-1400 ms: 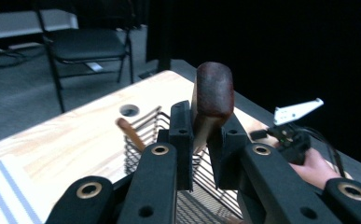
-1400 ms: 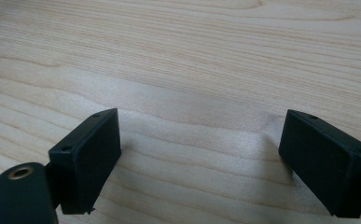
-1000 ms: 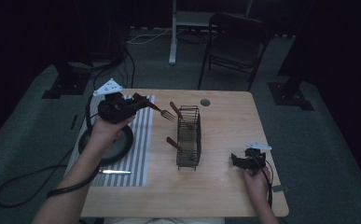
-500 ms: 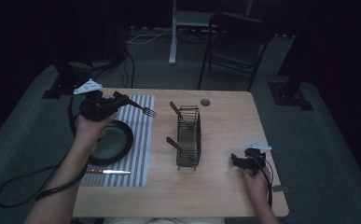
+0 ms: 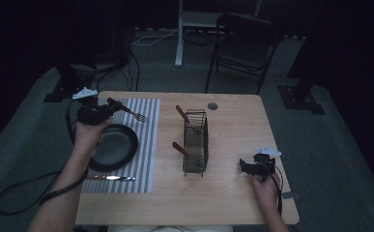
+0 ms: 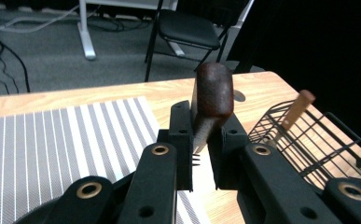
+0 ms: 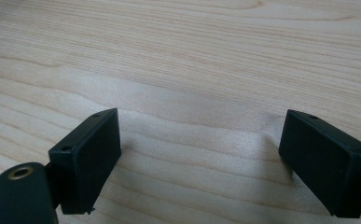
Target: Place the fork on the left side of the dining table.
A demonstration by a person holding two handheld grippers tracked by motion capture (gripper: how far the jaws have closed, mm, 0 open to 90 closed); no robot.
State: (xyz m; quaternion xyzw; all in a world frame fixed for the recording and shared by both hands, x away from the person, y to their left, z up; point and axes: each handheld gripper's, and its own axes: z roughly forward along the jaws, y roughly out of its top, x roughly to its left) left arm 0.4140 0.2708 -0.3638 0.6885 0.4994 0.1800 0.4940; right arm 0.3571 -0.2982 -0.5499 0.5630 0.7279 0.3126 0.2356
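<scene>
The left gripper (image 6: 200, 154) is clamped on the wooden-handled fork (image 5: 126, 110), which has been carried leftward from the wire caddy (image 5: 195, 142) over the striped placemat (image 5: 146, 140) beyond the black plate (image 5: 114, 147). A place setting seems intended, the knife (image 5: 109, 178) already laid. The right gripper (image 7: 199, 158) is rested spread and empty on the table (image 7: 215, 56).

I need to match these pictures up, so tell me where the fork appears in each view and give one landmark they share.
High view: the fork is at upper left, held in the left gripper over the striped placemat, tines pointing toward the wire basket.
Left gripper view: centre, brown handle up between the jaws.
Right gripper view: bare wooden table, no fork.
Shared landmark: the wire basket, right edge in the left gripper view.
</scene>
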